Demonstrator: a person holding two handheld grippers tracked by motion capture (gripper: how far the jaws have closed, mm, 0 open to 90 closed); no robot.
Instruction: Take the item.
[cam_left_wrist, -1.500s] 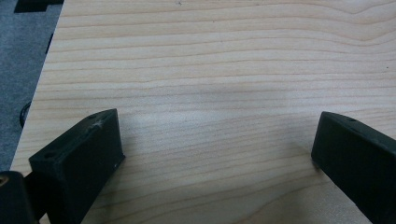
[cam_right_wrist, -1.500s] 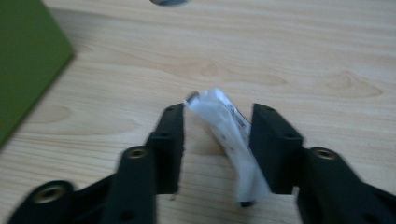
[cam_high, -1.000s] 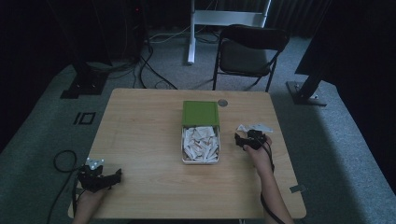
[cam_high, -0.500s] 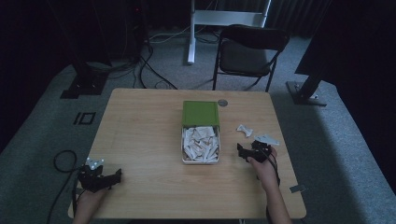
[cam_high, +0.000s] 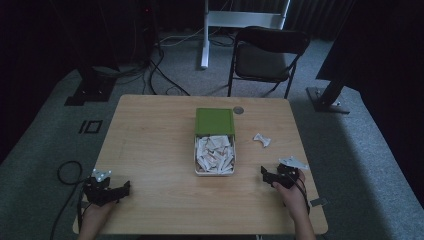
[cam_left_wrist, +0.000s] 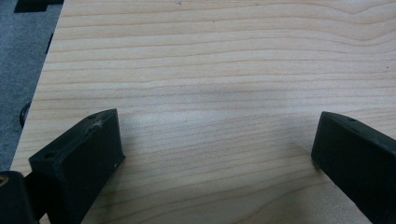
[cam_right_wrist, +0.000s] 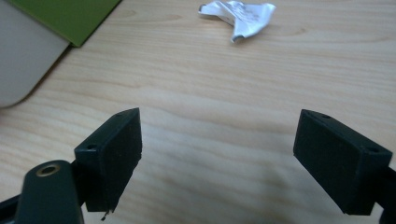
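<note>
Currently, the right gripper (cam_high: 272, 176) is being held wide open and empty near the table's (cam_high: 150, 150) front edge, well short of the white packet (cam_right_wrist: 238, 16) lying beside the green-lidded tin (cam_high: 215, 150), so any closing here is risking a grasp on nothing.

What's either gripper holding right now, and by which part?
Nothing. Left gripper and right gripper both stand open over bare table.

White twisted wrapper (cam_high: 262, 140) lies on table, right of box (cam_high: 214, 146)
</note>
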